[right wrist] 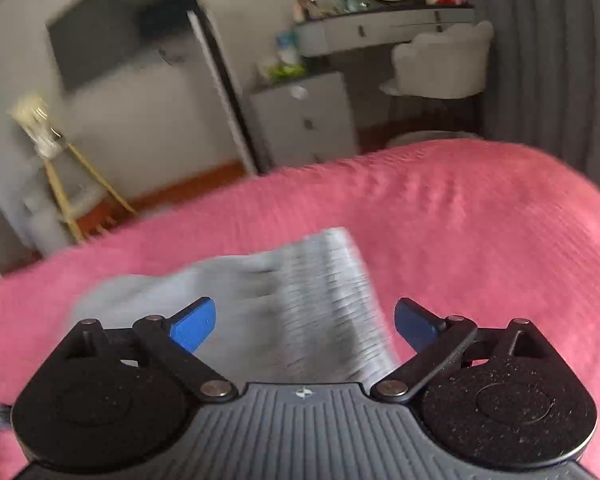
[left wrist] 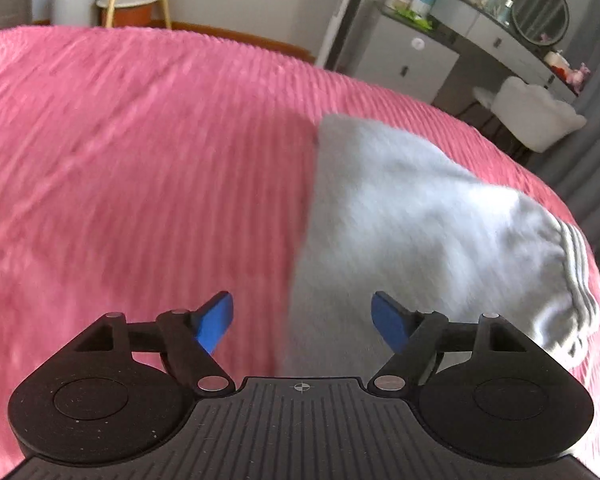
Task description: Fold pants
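Grey pants [left wrist: 400, 216] seen lying on pink bedspread [left wrist: 140, 160], apparently part-folded; view blurred. Left gripper [left wrist: 302, 322] and right gripper [right wrist: 305, 325] held wide apart, empty. Edges best aligned, creases smoothed before next fold.

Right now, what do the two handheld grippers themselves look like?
The left gripper and right gripper match: blue fingertip pads on black linkage arms with silver pivot pins, two round black discs, and a ribbed dark base plate bearing a small white crosshair mark. No cables, hands or sleeves show.
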The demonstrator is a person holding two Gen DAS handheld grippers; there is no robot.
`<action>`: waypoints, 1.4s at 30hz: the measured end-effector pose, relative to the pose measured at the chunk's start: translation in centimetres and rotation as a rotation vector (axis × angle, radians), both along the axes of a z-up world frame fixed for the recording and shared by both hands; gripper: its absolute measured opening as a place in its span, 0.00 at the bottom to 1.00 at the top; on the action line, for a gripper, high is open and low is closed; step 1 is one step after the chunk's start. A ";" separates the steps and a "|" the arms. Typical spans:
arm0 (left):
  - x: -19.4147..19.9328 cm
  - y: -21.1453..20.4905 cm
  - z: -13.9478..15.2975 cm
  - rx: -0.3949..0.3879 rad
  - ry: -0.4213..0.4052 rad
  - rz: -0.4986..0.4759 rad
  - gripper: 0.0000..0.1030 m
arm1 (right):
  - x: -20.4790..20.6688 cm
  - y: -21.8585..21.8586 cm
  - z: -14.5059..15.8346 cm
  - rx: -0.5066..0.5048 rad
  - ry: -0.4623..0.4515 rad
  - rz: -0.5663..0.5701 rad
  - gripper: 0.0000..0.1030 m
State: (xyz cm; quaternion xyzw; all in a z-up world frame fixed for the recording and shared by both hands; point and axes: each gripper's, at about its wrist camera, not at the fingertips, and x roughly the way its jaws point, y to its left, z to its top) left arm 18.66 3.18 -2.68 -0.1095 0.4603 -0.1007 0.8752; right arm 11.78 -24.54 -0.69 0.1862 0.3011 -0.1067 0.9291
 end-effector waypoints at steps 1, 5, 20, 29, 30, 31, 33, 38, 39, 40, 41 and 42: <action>-0.4 -0.7 -0.2 -0.003 -0.003 -0.042 0.84 | -0.7 0.7 0.1 0.028 -0.045 0.022 0.93; -2.0 -2.2 -1.9 0.115 -0.068 -0.115 0.91 | -1.5 3.4 -1.3 0.044 -0.099 0.070 0.39; -7.4 -0.7 1.6 0.123 0.008 -0.054 0.91 | -3.6 3.8 -2.3 -0.002 0.086 -0.076 0.54; -8.7 -0.6 1.6 0.128 0.036 0.035 0.92 | -6.4 -0.3 -4.7 0.279 0.121 -0.243 0.76; -8.7 -0.5 1.5 0.132 0.036 0.038 0.92 | -6.2 -0.5 -4.7 0.289 0.102 -0.245 0.74; -8.6 -0.4 1.4 0.130 0.034 0.038 0.92 | -6.5 -0.8 -4.8 0.298 0.088 -0.257 0.72; -8.5 -0.3 1.1 0.130 0.032 0.038 0.92 | -5.6 -0.9 -4.7 0.318 0.070 -0.253 0.65; -8.2 -0.4 0.4 0.140 0.038 0.018 0.92 | -4.0 -1.3 -6.2 0.411 0.168 -0.266 0.57; -8.1 -0.6 0.2 0.144 0.042 0.016 0.92 | -4.0 -1.5 -6.2 0.422 0.155 -0.273 0.57; -8.0 -0.6 0.1 0.144 0.045 0.010 0.92 | -3.9 -1.6 -6.4 0.439 0.145 -0.285 0.57; -7.9 -0.7 -0.1 0.143 0.049 0.000 0.92 | -4.0 -1.5 -6.6 0.458 0.140 -0.293 0.57; -8.0 -0.8 -0.2 0.143 0.051 -0.009 0.92 | -3.7 -1.7 -7.1 0.482 0.134 -0.303 0.55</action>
